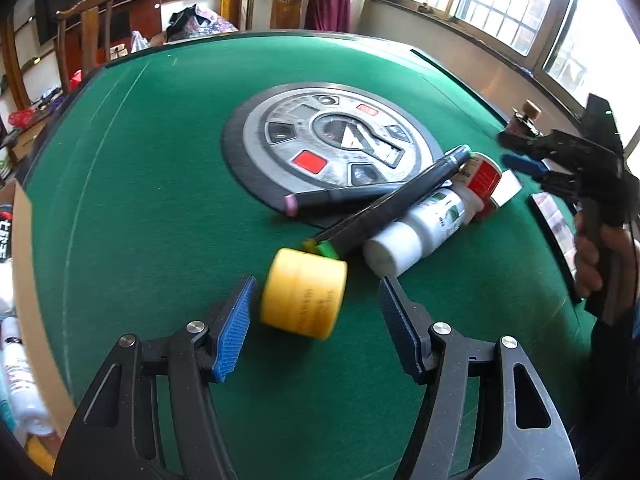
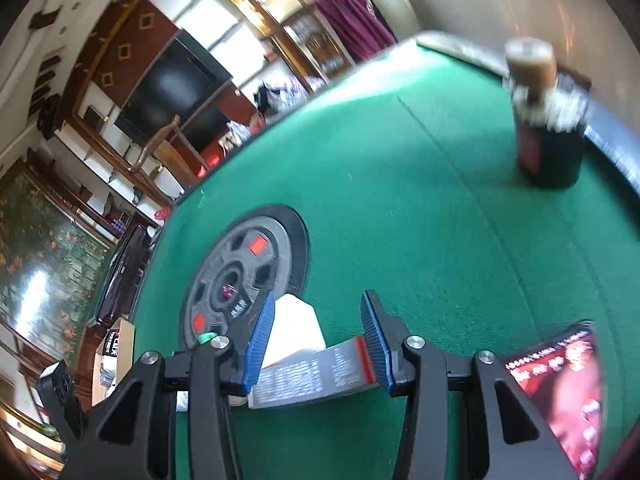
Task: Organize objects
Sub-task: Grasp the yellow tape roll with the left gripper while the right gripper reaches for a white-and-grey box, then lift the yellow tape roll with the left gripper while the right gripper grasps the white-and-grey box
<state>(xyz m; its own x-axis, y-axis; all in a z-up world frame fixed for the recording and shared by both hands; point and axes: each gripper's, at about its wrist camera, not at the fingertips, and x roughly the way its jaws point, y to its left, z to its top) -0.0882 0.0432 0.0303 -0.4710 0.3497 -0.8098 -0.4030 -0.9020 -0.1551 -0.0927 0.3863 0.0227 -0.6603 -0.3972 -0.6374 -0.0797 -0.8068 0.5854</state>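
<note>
Green felt [image 1: 160, 200] — yellow jar [image 1: 303, 293] blurred, box [image 2: 308, 376] half-hidden.

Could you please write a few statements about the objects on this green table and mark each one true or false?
1. The yellow jar lies on its side between the open fingers of the left gripper. True.
2. The white bottle stands upright. False: it lies on its side beside the black markers.
3. The dark bottle stands upright near the table's far edge. True.
4. The right gripper is clamped on the dark bottle. False: its jaws are open above a white box lying flat, far from that bottle.
5. The table is covered in red felt. False: the felt is green.
</note>
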